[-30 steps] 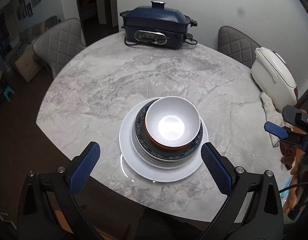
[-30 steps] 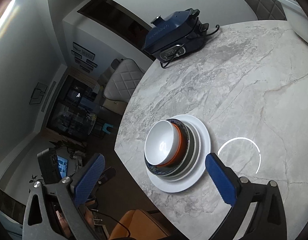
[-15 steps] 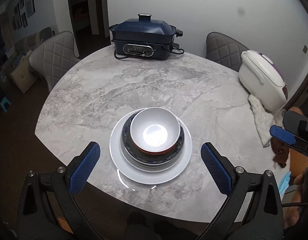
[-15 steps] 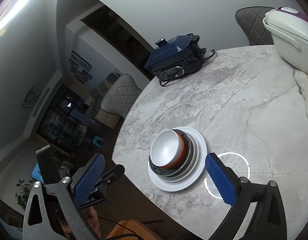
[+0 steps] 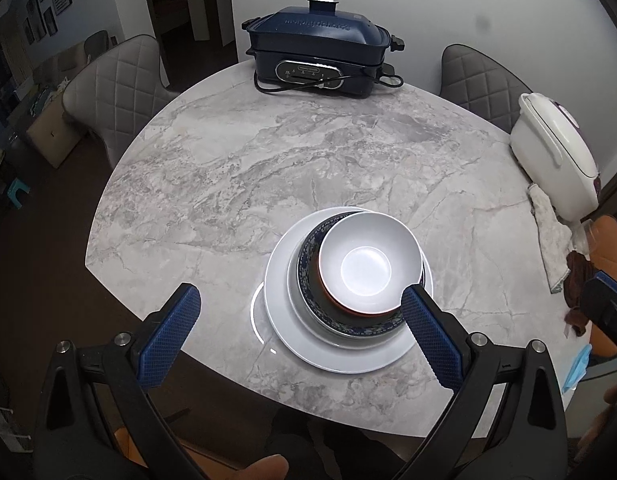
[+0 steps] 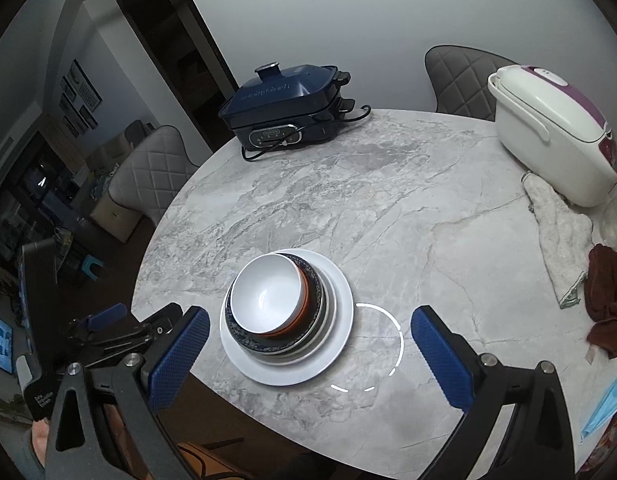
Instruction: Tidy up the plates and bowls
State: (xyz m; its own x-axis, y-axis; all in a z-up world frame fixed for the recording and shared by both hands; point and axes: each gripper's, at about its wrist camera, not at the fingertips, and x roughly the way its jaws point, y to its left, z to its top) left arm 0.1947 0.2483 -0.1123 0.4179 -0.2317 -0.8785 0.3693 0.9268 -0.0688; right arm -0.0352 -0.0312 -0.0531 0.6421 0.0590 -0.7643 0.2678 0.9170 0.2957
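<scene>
A single stack of crockery is seen near the front edge of the round marbled desk. At the bottom lies a large white plate, on which a smaller white plate, visible only as a pale rim, is set; a dark bowl with a blue patterned rim rests on that, and a white bowl with an orange-red outside is nested on top, shifted slightly off centre. The left gripper is held above the desk's front edge with its blue-padded fingers spread wide apart and nothing between them; its right finger overlaps the stack's near right side in the view, though contact cannot be judged. The right gripper is likewise held open and empty, with the stack seen just beyond the gap between its fingers. The left gripper is also visible at the lower left of the right wrist view, off the desk's edge. At the far side of the desk a dark blue electric cooker with its cord is placed, and a white rice cooker with a purple top stands at the right edge. Beside it a pale cloth and a dark brown cloth are laid. Grey quilted chairs are drawn up around the desk.
</scene>
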